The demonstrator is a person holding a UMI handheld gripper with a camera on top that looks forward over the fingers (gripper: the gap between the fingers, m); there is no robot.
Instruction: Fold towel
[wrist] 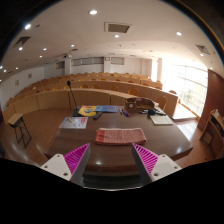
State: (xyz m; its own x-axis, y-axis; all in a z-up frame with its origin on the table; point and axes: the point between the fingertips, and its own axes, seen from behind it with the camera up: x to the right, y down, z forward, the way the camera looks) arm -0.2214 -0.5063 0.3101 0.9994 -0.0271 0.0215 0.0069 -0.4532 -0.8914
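Note:
A reddish-pink towel (120, 136) lies flat on a dark brown table (60, 146), just beyond my fingers and centred between them. My gripper (111, 159) is open and empty, held above the near part of the table. Its two magenta pads (77, 156) stand wide apart at either side, short of the towel's near edge. Nothing is between them.
Folded cloths and flat items lie farther back on the table: a pale one (74, 123) at the left, a yellow and blue one (97, 110) behind, a light one (161, 119) at the right. Rows of wooden desks (100, 92) fill the hall beyond.

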